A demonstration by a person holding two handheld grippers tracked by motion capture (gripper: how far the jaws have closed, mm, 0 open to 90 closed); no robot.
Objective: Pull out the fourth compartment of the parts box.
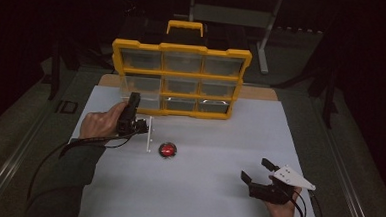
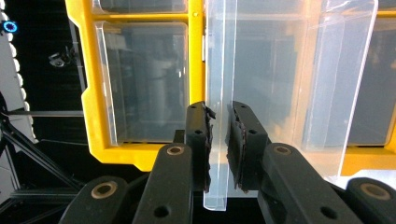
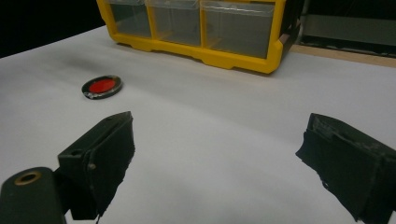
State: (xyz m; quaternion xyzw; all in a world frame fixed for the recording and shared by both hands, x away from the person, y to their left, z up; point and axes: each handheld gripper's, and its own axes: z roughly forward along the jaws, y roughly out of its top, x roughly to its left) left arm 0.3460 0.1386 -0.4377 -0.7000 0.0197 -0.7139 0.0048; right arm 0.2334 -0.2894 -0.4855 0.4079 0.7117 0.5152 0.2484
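One yellow organiser case [image 1: 180,78] stands upright at the far side of the worktop [image 1: 218,155]; I count nine clear compartments in three rows of three, and one carry handle on top. One clear plastic drawer [image 2: 219,116], one round red-centred disc [image 1: 168,150], two grippers.

My left gripper [image 1: 131,110] is at the case's lower-left corner, jaws narrow and clamped on a thin wall of the clear drawer. In the left gripper view that wall runs as a strip straight away from the jaws, its near edge sticking out past the pads [image 2: 236,140] toward the camera. That view also shows the yellow frame and another clear bin [image 2: 149,84] right behind the wall. From the high view the drawer is only a faint pale outline beside my left hand [image 1: 97,123], just left of the disc.

My right gripper [image 1: 257,174] rests low near the near right of the worktop, jaws wide, nothing between them. The right gripper view adds the disc's dark rim and shows it lying flat, well apart from the case.
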